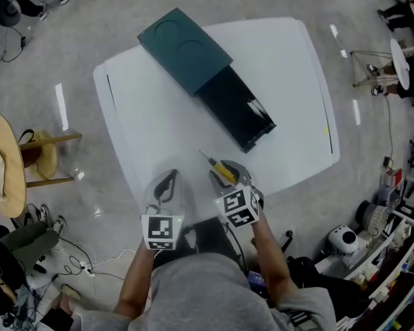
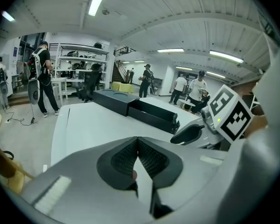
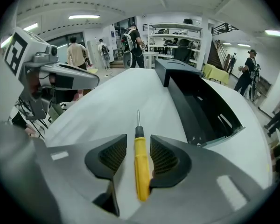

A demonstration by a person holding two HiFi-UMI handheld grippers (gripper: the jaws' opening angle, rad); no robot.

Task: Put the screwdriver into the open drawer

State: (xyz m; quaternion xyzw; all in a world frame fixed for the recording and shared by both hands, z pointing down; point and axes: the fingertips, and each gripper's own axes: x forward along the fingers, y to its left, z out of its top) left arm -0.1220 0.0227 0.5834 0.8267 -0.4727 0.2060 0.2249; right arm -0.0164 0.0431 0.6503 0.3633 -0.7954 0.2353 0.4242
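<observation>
A yellow-handled screwdriver (image 1: 221, 169) lies on the white table (image 1: 152, 116) near its front edge, with its thin shaft aimed toward the drawer. My right gripper (image 1: 228, 176) stands over it, open. In the right gripper view the handle (image 3: 140, 164) lies between the two pads with a gap on its left side. A dark cabinet (image 1: 185, 48) sits at the back of the table, and its black drawer (image 1: 238, 109) is pulled out toward me. The left gripper (image 1: 167, 183) hovers beside the right one; its pads (image 2: 149, 157) meet with nothing between them.
A wooden stool with a straw hat (image 1: 14, 164) stands on the floor to the left. Cables lie on the floor (image 1: 76, 261) beside me. Equipment crowds the shelves at the right (image 1: 393, 212). Several people stand far off by shelving (image 2: 42, 78).
</observation>
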